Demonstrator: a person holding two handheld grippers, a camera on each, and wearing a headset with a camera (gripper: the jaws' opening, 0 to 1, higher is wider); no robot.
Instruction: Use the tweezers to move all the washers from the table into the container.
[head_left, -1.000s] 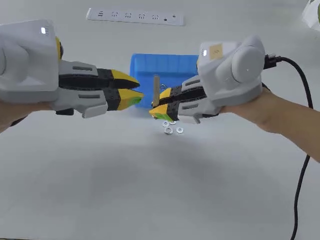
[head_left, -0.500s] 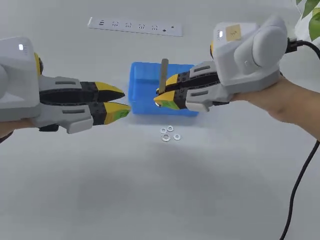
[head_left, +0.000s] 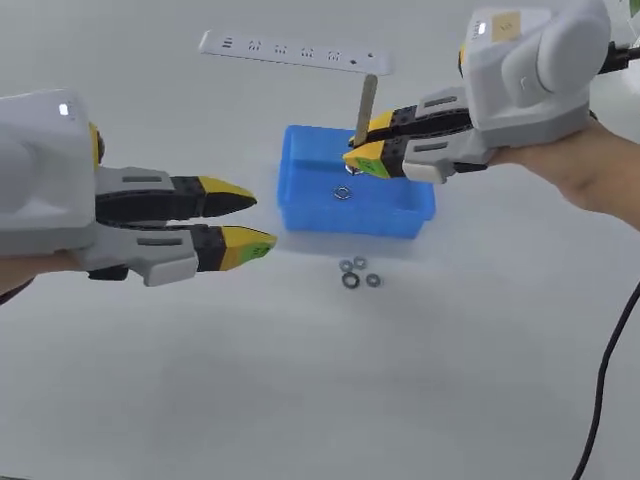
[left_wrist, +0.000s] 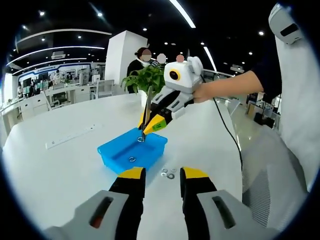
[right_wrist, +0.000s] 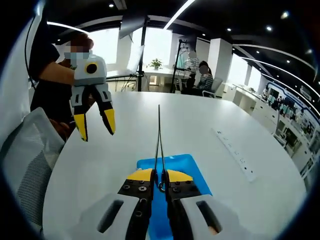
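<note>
Blue container (head_left: 350, 221) holds one washer (head_left: 343, 193), four washers (head_left: 350, 281) lie beside it; right tongs (head_left: 352, 160) clamp tweezers (head_left: 367, 100), left tongs (head_left: 262, 220) gape

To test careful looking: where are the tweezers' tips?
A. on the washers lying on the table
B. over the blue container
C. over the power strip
B: the right gripper holds the tweezers upright, tips down over the blue container.
</note>
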